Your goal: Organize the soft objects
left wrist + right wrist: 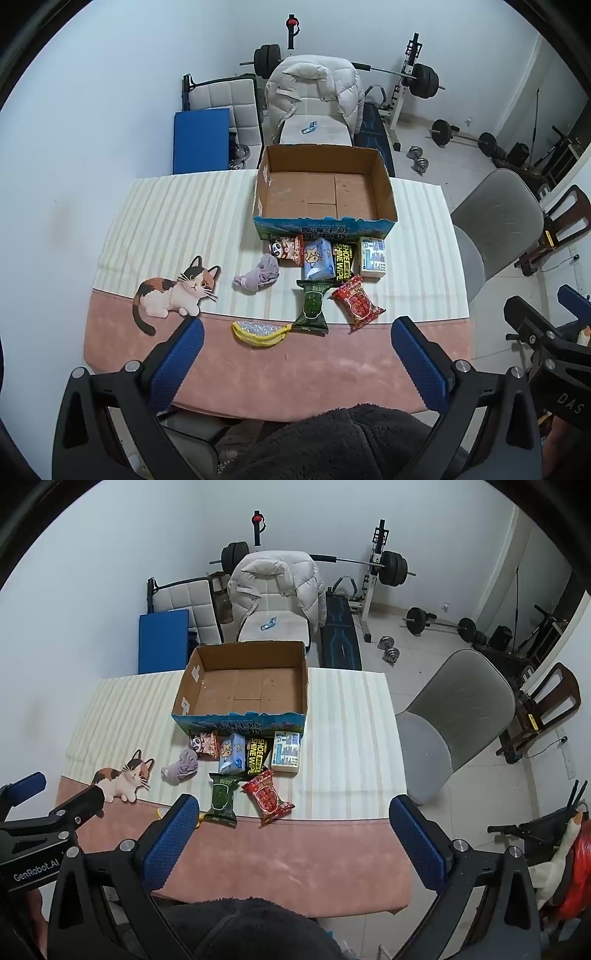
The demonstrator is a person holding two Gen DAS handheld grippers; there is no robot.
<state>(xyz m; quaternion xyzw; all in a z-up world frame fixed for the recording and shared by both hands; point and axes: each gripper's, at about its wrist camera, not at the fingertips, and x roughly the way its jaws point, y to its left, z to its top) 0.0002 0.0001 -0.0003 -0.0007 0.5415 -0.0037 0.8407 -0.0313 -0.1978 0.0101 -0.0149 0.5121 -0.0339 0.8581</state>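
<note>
So we've got the left gripper (295,332) and right gripper (293,808) both spread wide, holding nothing, hanging over the near pink edge of the table mat (332,369). Further out sit the yellow banana pouch (260,332), green packet (312,304), red packet (357,301) and purple cloth (258,277), near the cardboard box (321,221).

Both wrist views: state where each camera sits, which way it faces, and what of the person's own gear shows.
Left wrist: sits behind the open left gripper, above the near table edge, facing the cardboard box; the right gripper's frame shows at the right edge.
Right wrist: sits behind the open right gripper, facing the same way from further right; the left gripper intrudes at the left edge.
Shared: box, green packet, red packet, purple cloth, cat mat.
</note>
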